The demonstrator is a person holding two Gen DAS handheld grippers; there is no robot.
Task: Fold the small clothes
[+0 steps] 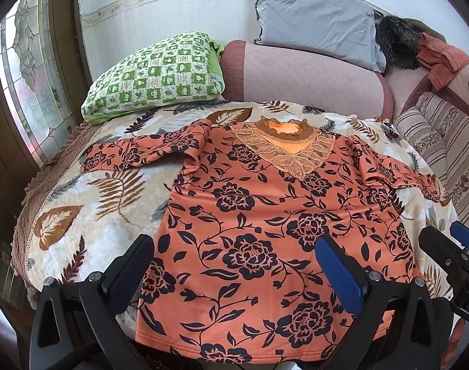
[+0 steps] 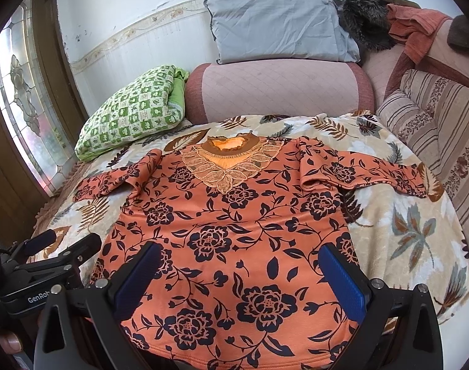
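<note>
Leaf-patterned cream blanket [image 1: 89, 215] covers the bed, and an orange top with dark flowers [image 1: 259, 222] lies spread flat on it, front up, lace collar at the far end and both sleeves out to the sides. The hem of the top sits just below and between the fingers of each gripper.

The left gripper [image 1: 234, 265] hangs over the hem with its fingers wide apart, nothing between them; the top's body stretches away straight ahead of the tips. The right gripper [image 2: 239, 269] is likewise spread wide over the hem, holding nothing, the collar straight ahead of its fingers. In the left wrist view the right gripper shows just beyond the right finger; in the right wrist view the left gripper shows just beyond the left finger.

Far past the fingertips lie a green checked pillow [image 1: 154, 77], a pink bolster [image 2: 280, 92] and a grey pillow [image 2: 277, 30] against the wall.
</note>
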